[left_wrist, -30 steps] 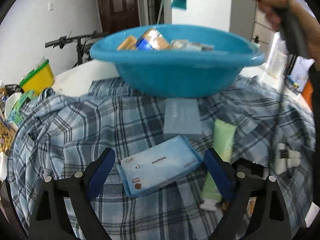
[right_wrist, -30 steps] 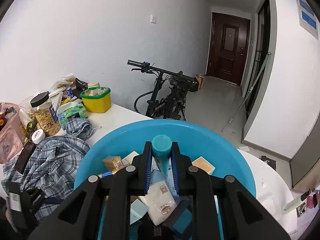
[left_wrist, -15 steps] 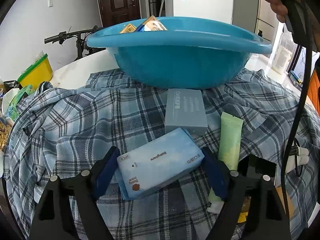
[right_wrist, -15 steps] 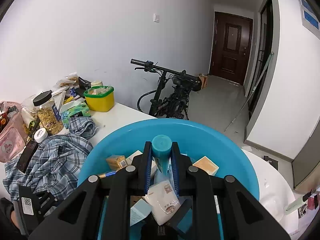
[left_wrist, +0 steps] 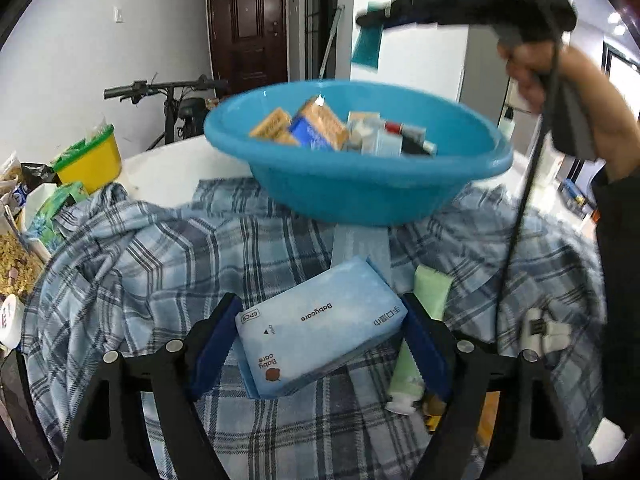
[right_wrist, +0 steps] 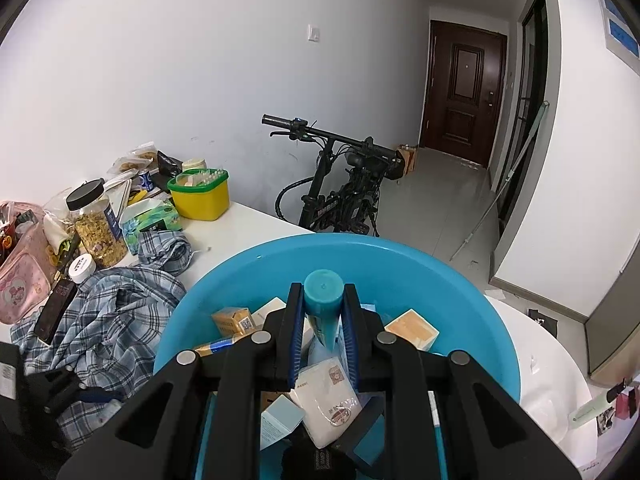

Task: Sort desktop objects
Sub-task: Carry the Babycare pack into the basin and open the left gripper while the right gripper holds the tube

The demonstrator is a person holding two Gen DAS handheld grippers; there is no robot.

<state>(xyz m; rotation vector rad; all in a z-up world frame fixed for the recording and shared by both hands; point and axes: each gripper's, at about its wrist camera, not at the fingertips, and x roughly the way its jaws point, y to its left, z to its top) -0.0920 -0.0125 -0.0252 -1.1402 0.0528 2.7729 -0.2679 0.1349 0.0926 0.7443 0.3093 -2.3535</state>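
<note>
In the lower middle of the left wrist view, the left gripper (left_wrist: 320, 344) clamps a Babycare wipes pack (left_wrist: 318, 328) by its short ends above the plaid cloth (left_wrist: 140, 264); soft and light, it probably squashes if squeezed hard. Upper right, the right gripper (right_wrist: 322, 326) pinches a teal tube (right_wrist: 323, 300) over the blue basin (right_wrist: 472, 304).
</note>
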